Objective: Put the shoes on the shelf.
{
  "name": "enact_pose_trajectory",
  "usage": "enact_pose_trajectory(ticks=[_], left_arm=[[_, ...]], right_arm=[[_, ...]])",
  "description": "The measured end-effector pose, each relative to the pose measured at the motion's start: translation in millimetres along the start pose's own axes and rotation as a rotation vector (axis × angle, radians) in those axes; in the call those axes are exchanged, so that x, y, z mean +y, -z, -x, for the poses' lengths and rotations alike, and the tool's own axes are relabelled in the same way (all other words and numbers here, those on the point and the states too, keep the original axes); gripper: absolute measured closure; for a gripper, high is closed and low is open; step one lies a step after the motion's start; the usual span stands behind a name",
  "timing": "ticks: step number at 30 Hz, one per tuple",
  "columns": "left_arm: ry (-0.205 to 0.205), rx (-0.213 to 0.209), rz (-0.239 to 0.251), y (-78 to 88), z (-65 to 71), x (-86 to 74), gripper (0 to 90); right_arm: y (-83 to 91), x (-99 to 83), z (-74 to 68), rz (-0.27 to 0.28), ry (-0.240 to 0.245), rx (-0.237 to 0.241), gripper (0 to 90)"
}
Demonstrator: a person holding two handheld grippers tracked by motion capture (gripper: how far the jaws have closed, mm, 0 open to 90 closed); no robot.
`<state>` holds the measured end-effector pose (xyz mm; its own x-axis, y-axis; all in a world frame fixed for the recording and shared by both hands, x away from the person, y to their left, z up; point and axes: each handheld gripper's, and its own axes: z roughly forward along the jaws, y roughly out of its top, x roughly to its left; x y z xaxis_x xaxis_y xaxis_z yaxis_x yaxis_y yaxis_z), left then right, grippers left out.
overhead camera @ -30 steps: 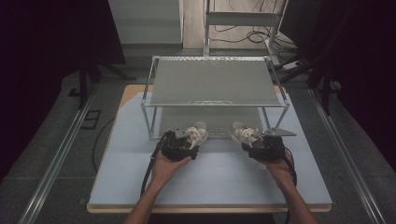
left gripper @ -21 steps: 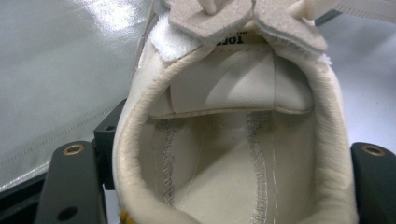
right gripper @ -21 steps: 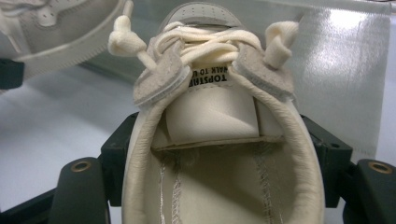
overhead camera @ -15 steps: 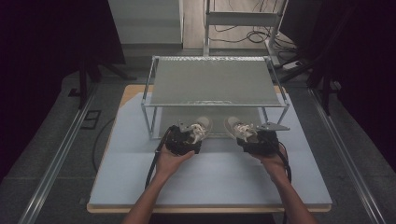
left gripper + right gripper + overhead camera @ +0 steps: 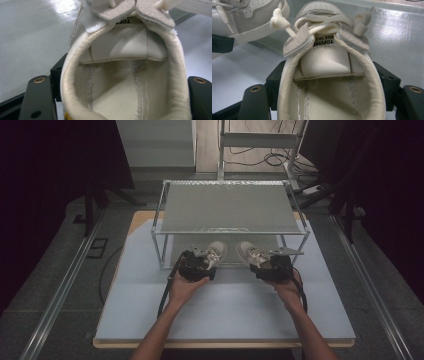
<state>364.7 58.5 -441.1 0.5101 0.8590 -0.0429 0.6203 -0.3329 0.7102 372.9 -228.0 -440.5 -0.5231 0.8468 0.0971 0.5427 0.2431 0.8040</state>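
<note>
Low centre of the high view, just in front of the metal rack (image 5: 227, 207), sit two pale sneakers: left shoe (image 5: 214, 254) and right shoe (image 5: 248, 253), toes pointing under the lower shelf, near each other but apart. Left gripper (image 5: 202, 261) has its jaws wide round the heel collar of the left shoe (image 5: 125, 75), pads against both sides, so it's held; right gripper (image 5: 263, 262) does the same w/ the right shoe (image 5: 329, 75). Shoes look light, w/ soft padded collars that squash a bit under the pads, stiffer soles below; laces (image 5: 287, 27) loose & floppy, could snag on the rack frame. Best hold seems to be the heel sides, as now. Both rest on or just above the blue-grey table (image 5: 225, 315); can't tell which.
</note>
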Motion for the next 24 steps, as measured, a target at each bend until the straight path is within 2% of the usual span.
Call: enact_pose_trajectory(ticks=[19,21,24], left_arm=[[0.037,0.004,-0.039,-25.8,-3.9,8.5,28.6],[0.005,0.008,-0.045,-29.3,-7.8,8.9,28.6],[0.013,0.013,-0.050,-33.7,-9.9,8.8,28.6]], right_arm=[[-23.9,4.9,1.4,-0.014,-0.021,-0.024,28.9],[-26.7,5.1,2.1,-0.016,-0.023,-0.026,29.0],[-32.1,6.0,3.0,-0.021,-0.034,-0.032,29.0]])
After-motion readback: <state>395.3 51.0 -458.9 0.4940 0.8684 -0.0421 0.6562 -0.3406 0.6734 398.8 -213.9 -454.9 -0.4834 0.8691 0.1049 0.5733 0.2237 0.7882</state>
